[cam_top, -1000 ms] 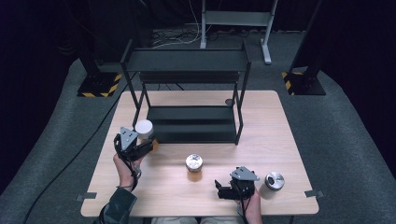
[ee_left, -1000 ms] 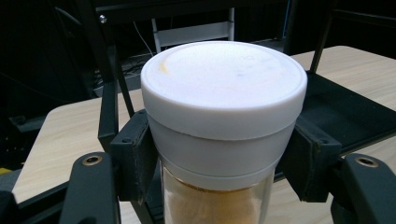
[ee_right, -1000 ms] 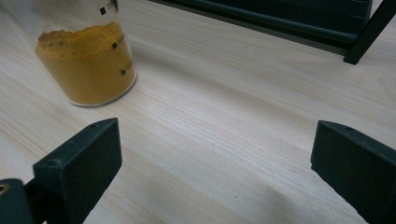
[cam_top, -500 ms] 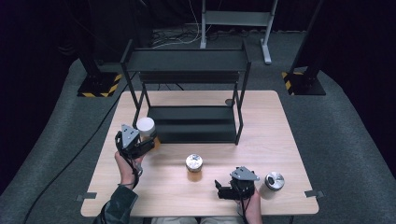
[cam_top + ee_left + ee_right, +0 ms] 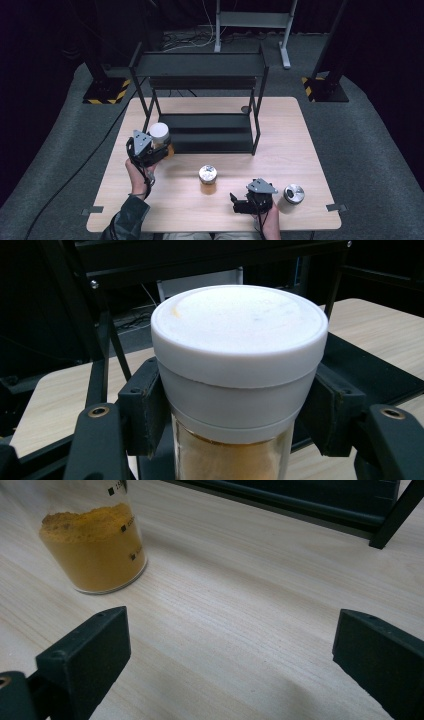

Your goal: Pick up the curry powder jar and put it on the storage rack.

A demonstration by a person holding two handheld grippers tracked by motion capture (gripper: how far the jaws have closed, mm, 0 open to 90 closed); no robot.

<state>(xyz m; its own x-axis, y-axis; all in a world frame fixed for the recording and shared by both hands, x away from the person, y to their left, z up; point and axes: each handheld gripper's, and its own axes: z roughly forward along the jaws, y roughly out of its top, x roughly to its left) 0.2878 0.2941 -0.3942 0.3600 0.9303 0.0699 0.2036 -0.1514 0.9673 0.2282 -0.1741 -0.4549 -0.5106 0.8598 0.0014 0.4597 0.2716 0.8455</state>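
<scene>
Left claw (image 5: 159, 148) — clamped on a white-lidded jar (image 5: 159, 133). In the left gripper view, both black pads press the jar (image 5: 239, 365) just under its white lid, one on each side; tan powder shows through the glass below. The jar stands upright in the grip. In the high view it is held at the left front corner of the black rack (image 5: 202, 90), just beside the rack's front left post and near the lower shelf, above the desk (image 5: 300, 150).

Right claw (image 5: 239, 205) — jaws wide apart, nothing between them. In the right gripper view, bare desk (image 5: 240, 620) shows between the two pads. The claw sits low over the desk's near edge, pointing left in the high view.

A second jar (image 5: 208, 179) with a metal lid stands on the desk between the two claws; the right gripper view shows its yellow powder (image 5: 95, 555). A third jar (image 5: 291, 196) with a metal lid stands just right of the right hand.
</scene>
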